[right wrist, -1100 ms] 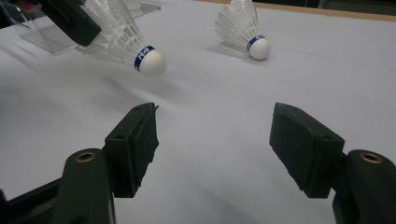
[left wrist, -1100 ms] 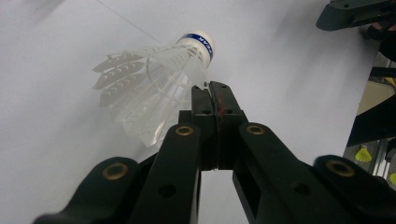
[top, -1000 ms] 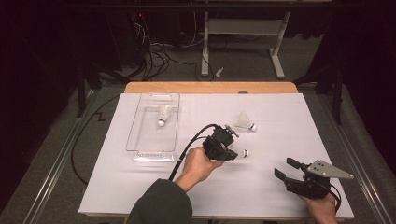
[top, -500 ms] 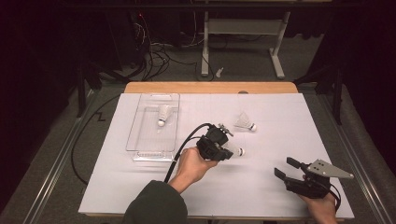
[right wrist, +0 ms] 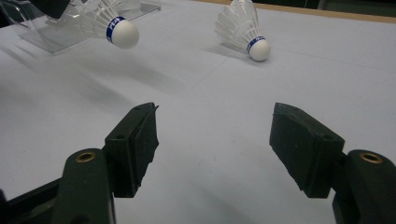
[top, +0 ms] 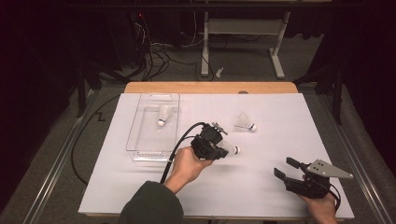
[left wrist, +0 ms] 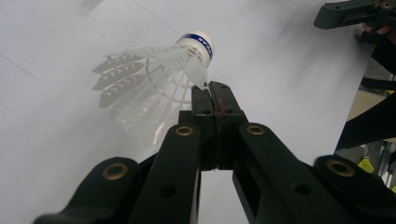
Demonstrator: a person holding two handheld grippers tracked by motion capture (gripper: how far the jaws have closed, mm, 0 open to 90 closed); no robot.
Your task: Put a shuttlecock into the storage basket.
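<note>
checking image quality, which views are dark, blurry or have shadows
High view: surroundings dark, white table evenly lit. Left gripper view: the held shuttlecock is sharp; the far background is blurred. Right gripper view: soft shadow under the lifted shuttlecock, and the one lying on the table is slightly soft.

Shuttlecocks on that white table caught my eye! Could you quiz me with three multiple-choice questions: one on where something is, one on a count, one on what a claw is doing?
1. Where does the shuttlecock not held and not on the bare table lie?
A. In the clear tray
B. On the floor
C. Under the right claw

2. How many shuttlecocks are there?
A. One
B. Three
C. Five

3. How is the left claw?
A. Wide open
B. Shut on a shuttlecock's feathers
C. Shut on the tray's rim

Answers: 1 A, a shuttlecock lies inside the clear tray. 2 B, one in the tray, one lying loose, one held. 3 B, the left claw pinches the feather skirt, while the right claw stands open.
</note>
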